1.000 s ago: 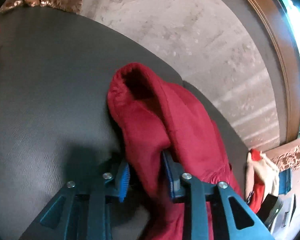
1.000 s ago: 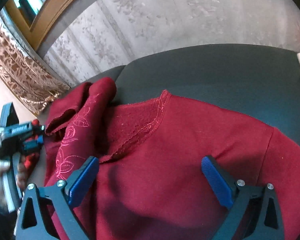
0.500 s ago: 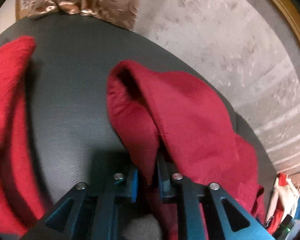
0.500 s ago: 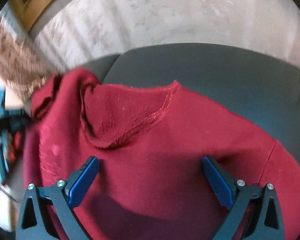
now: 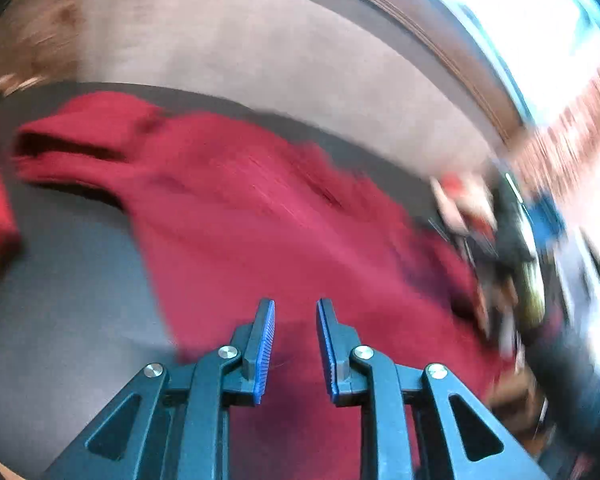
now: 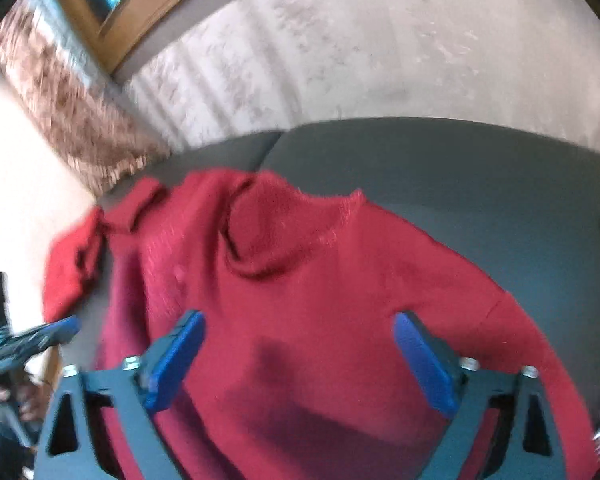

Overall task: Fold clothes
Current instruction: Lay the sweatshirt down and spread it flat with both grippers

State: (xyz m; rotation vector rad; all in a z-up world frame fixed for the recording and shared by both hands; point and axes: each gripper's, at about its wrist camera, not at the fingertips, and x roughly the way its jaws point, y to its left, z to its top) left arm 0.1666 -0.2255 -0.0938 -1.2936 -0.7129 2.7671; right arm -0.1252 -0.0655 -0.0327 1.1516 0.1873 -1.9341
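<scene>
The left tool (image 5: 295, 344) is opening with nothing in it, above the soft dark red sweater (image 6: 300, 280). The right tool (image 6: 296, 364) is closing wide over the sweater's middle, not pinching yet. It might grab too much cloth and bunch the fold.

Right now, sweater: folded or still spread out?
Partly folded. The sweater lies mostly flat on the dark seat, neckline showing, with one sleeve laid across the body; the other side is still spread.
</scene>
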